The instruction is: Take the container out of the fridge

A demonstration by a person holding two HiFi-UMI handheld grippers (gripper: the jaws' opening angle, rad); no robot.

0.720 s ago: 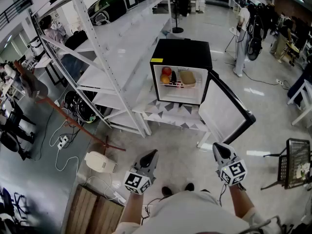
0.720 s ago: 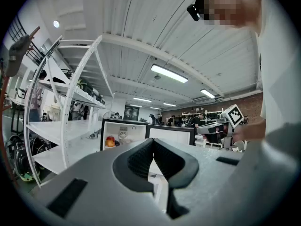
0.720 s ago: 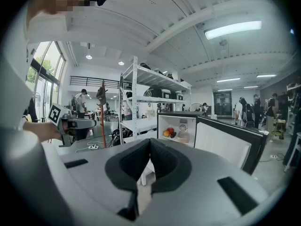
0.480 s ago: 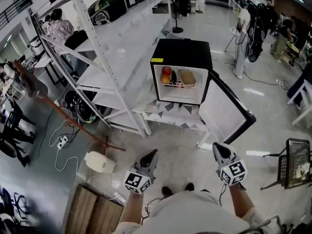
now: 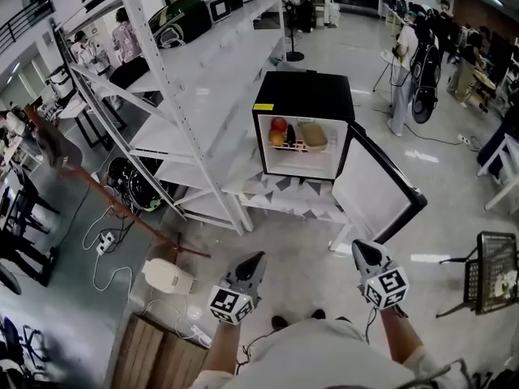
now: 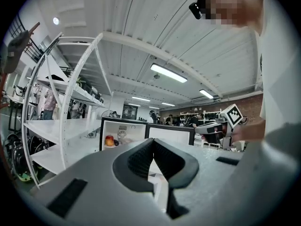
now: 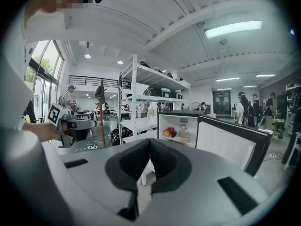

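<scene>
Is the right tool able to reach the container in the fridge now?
Probably not yet: the right tool is shut and stands well short of the fridge, though its open door leaves the container unblocked.

No legible text in any view. Yellow sticker (image 5: 262, 106) on the top-left front corner of the mini fridge (image 5: 302, 96) — print too small to read. Left gripper (image 5: 256, 259) and right gripper (image 5: 358, 247) — cubes bearing black-and-white square patterns, no letters or numbers.
</scene>
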